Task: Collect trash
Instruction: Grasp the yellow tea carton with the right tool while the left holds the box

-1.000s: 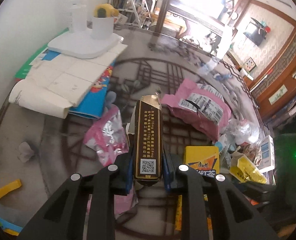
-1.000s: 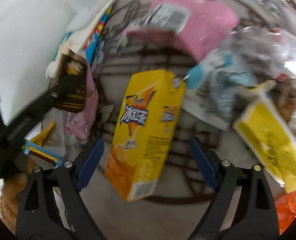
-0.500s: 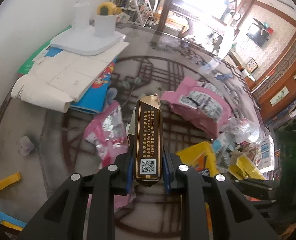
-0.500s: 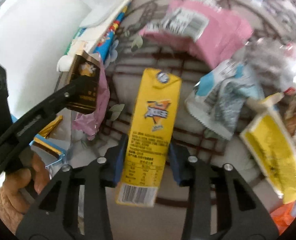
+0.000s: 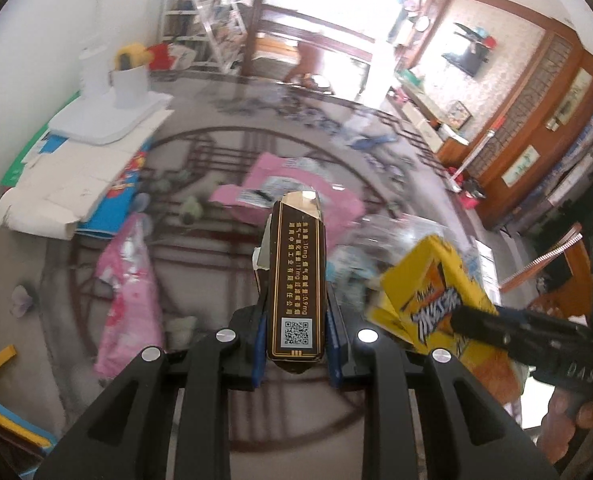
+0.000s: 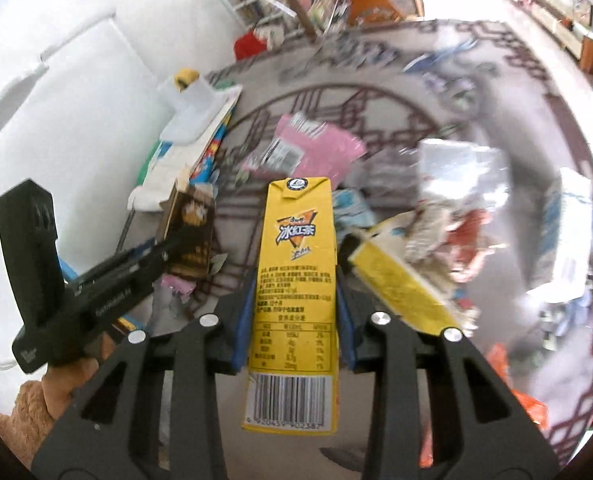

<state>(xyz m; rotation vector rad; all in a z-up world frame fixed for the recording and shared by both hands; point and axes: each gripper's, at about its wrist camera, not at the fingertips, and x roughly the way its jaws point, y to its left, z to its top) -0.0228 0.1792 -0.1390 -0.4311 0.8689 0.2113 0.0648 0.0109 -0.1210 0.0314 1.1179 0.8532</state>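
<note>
The left claw [image 5: 296, 344] grips a dark brown cigarette box [image 5: 296, 280] upright between its blue pads. The right claw [image 6: 294, 320] clamps a yellow iced-tea carton [image 6: 294, 280], lifted clear above the littered surface [image 5: 200, 276]. A pink wrapper [image 6: 316, 150] lies at twelve o'clock beyond the carton.

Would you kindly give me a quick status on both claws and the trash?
Left claw shut on brown carton. Right claw shut on yellow tea carton, lifted off the table. Pink bag and wrappers left on the table. Nothing blocking.
</note>
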